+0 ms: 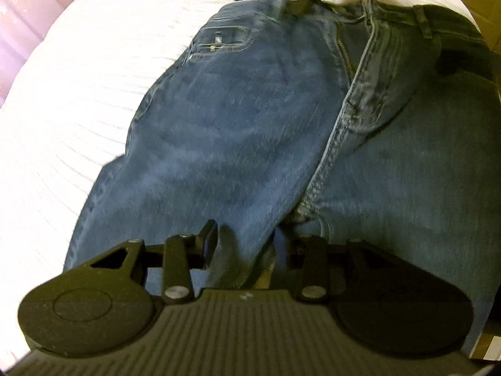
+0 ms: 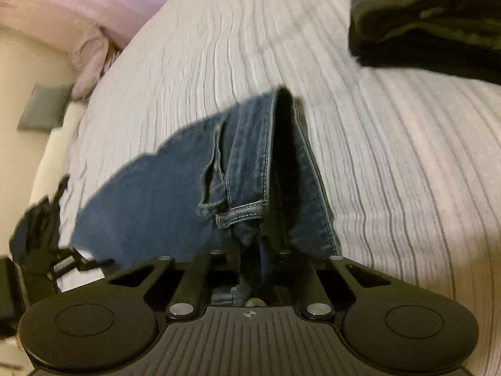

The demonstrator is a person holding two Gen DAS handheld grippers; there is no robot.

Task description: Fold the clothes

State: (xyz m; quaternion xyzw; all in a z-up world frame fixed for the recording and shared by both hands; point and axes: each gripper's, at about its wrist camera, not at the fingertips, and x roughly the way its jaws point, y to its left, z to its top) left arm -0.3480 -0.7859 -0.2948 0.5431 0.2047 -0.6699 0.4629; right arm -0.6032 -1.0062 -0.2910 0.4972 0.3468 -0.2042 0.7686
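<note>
Blue jeans (image 1: 238, 131) spread on white bedspread (image 1: 78, 125). Left gripper (image 1: 247, 241) clenched on denim near crotch; right gripper (image 2: 260, 244) pinching waistband. Risk: thick fabric slipping, skewing fold.

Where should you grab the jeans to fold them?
By the waistband, coming in from its open edge. It's a thick, flat band, so a hand-held gripper could probably pinch it firmly. The jeans lie spread on the bed.
</note>
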